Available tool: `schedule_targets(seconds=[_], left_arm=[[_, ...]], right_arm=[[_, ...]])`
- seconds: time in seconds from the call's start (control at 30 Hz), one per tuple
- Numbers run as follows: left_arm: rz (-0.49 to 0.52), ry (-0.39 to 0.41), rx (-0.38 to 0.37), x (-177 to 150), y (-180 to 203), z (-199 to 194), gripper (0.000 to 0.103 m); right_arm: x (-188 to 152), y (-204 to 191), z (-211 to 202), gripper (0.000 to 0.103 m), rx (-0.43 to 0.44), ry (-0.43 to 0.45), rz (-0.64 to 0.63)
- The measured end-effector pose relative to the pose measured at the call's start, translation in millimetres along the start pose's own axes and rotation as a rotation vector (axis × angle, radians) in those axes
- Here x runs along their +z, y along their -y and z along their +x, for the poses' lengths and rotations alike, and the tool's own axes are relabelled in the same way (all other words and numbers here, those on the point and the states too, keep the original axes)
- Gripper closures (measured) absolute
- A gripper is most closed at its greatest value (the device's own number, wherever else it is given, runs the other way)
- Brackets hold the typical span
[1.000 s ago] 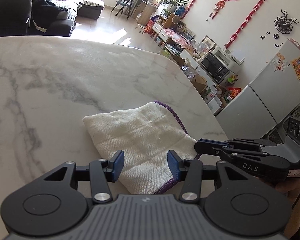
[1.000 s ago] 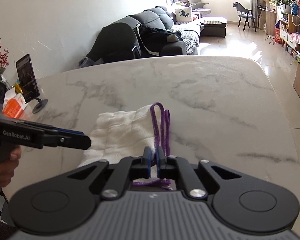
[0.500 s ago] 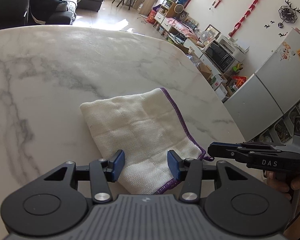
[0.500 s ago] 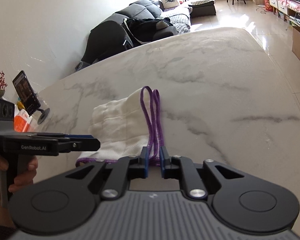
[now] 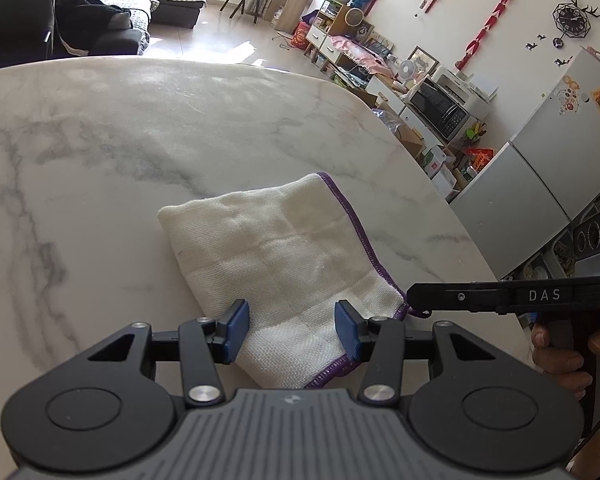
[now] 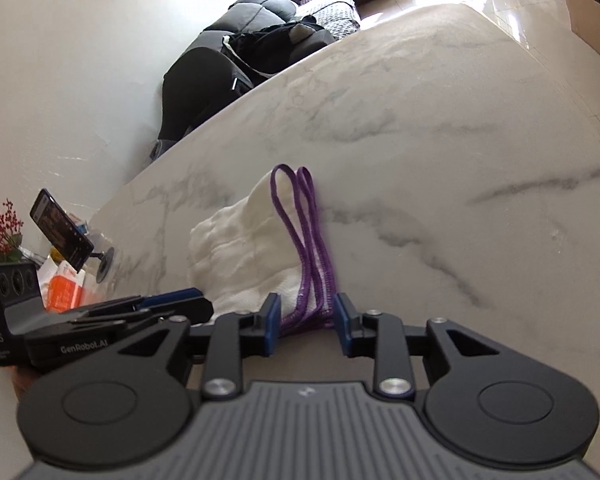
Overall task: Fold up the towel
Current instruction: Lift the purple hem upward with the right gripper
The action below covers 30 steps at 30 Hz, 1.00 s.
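A white towel with purple stitched edges lies folded on the marble table. My left gripper is open, its blue pads either side of the towel's near corner, holding nothing. My right gripper is open, its pads apart on both sides of the towel's purple edges. In the left wrist view the right gripper's fingers sit at the towel's right corner. In the right wrist view the towel bunches to the left and the left gripper sits at its left.
A phone on a stand and an orange packet stand at the table's left end. The table's right edge drops off toward a fridge and shelves. A dark sofa is beyond the far edge.
My right gripper was shut on the towel's purple edge; it has opened and let the edge drop to the table. The left gripper stayed open above the near corner.
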State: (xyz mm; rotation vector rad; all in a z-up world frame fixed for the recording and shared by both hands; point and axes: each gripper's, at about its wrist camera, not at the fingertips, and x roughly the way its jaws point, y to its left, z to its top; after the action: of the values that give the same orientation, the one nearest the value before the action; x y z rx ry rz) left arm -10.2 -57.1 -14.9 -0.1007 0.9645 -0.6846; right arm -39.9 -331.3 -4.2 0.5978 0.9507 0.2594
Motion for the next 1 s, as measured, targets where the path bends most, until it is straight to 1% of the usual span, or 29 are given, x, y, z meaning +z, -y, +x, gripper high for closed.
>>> schedule_targets(seconds=[0.07, 0.17, 0.3, 0.47, 0.7, 0.8, 0.83, 0.93, 1.0], left_arm=[[0.003, 0.002, 0.001, -0.8, 0.7, -0.1, 0.054], [-0.003, 0.007, -0.001, -1.2, 0.8, 0.0, 0.054], [-0.012, 0.008, -0.01, -0.5, -0.5, 0.0, 0.054], [-0.014, 0.009, -0.015, -0.2, -1.1, 0.2, 0.054], [-0.016, 0.015, -0.022, -1.7, -2.4, 0.1, 0.054], [-0.008, 0.017, -0.02, -2.4, -1.8, 0.2, 0.054], [-0.005, 0.018, -0.019, -2.6, -1.3, 0.2, 0.054], [-0.004, 0.021, -0.018, -3.1, -0.5, 0.1, 0.054], [-0.01, 0.021, -0.02, -3.2, -1.2, -0.8, 0.054]], right_arm=[[2.5, 3.6, -0.1, 0.07, 0.011, -0.015, 0.042], [5.2, 1.4, -1.2, 0.07, 0.01, -0.017, 0.065], [6.8, -6.3, -1.1, 0.07, -0.002, -0.016, 0.055], [6.7, -12.0, 5.4, 0.071, -0.039, -0.037, 0.041], [3.8, -19.9, 10.9, 0.072, -0.09, -0.045, -0.001], [2.3, -23.4, 13.1, 0.079, -0.122, -0.037, -0.02], [1.7, -24.7, 13.7, 0.084, -0.13, -0.034, -0.028], [-0.4, -28.6, 15.0, 0.094, -0.146, -0.026, -0.055], [-1.7, -31.9, 13.4, 0.095, -0.148, -0.014, -0.071]])
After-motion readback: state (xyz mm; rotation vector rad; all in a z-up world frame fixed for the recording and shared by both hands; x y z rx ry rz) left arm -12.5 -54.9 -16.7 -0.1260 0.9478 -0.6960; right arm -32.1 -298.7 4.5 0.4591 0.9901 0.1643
